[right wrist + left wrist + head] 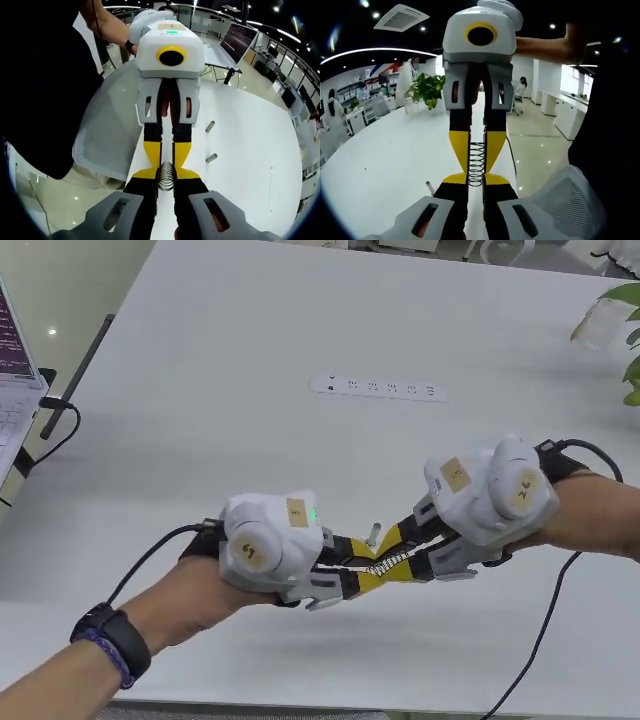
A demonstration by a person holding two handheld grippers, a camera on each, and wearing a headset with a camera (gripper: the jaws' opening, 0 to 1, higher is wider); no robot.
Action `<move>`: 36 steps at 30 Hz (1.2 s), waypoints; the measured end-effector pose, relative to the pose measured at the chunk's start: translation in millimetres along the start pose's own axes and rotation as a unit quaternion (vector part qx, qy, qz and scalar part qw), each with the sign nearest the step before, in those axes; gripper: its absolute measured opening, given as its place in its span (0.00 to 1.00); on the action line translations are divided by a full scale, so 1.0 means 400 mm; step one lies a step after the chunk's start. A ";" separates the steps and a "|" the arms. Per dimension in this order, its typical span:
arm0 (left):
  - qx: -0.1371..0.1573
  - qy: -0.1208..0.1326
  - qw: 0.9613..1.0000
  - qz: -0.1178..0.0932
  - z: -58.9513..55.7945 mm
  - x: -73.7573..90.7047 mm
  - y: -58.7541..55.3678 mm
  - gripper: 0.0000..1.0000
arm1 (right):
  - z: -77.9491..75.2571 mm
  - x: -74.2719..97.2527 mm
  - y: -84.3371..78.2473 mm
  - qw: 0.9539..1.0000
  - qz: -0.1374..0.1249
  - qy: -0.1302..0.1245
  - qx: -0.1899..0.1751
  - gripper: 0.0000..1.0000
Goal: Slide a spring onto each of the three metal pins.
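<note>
We saw the spring (386, 564) clamped at one end in the left gripper (476, 179)'s narrow jaws and at the other in the right gripper (166, 175)'s. Its long axis ran along both jaw pairs, tip to tip.

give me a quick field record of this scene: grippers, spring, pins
left gripper: shut on the near end of the spring
right gripper: shut, jaws flanking the spring, tip to tip with the left gripper
spring: held between both grippers, above the table
pins: two on the table, second at, no spring on either
</note>
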State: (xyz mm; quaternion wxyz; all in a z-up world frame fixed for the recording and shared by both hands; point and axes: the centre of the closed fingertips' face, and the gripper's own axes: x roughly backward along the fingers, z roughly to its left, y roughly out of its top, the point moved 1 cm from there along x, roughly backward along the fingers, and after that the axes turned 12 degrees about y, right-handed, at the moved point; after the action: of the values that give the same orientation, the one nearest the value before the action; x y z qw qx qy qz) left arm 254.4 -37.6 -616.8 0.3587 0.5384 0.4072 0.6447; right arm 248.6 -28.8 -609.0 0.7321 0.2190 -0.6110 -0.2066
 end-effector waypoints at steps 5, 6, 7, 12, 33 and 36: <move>0.003 0.003 1.000 0.002 -0.001 -0.004 -0.003 0.03 | 0.000 -0.001 -0.005 1.000 0.001 -0.001 -0.002 0.08; 0.003 0.003 1.000 0.002 -0.001 -0.004 -0.003 0.03 | 0.000 -0.001 -0.005 1.000 0.001 -0.001 -0.002 0.08; 0.004 0.004 1.000 0.003 0.000 -0.005 -0.004 0.03 | 0.000 -0.001 -0.006 1.000 0.000 -0.001 -0.003 0.08; 0.005 0.007 1.000 0.007 0.002 -0.003 -0.010 0.06 | 0.000 -0.005 -0.007 1.000 -0.001 -0.001 -0.004 0.08; 0.040 0.046 0.997 0.038 0.037 0.052 -0.090 0.16 | -0.029 -0.004 -0.068 0.999 0.002 -0.019 -0.039 0.08; 0.047 0.056 0.996 0.041 0.045 0.065 -0.105 0.17 | -0.031 -0.009 -0.090 0.999 0.012 -0.018 -0.047 0.08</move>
State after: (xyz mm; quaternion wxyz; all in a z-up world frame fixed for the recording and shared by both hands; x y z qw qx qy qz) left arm 269.1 5.7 -643.1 0.2826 0.5340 0.4341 0.6682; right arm 258.8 -55.4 -634.5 0.7326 0.1730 -0.6167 -0.2301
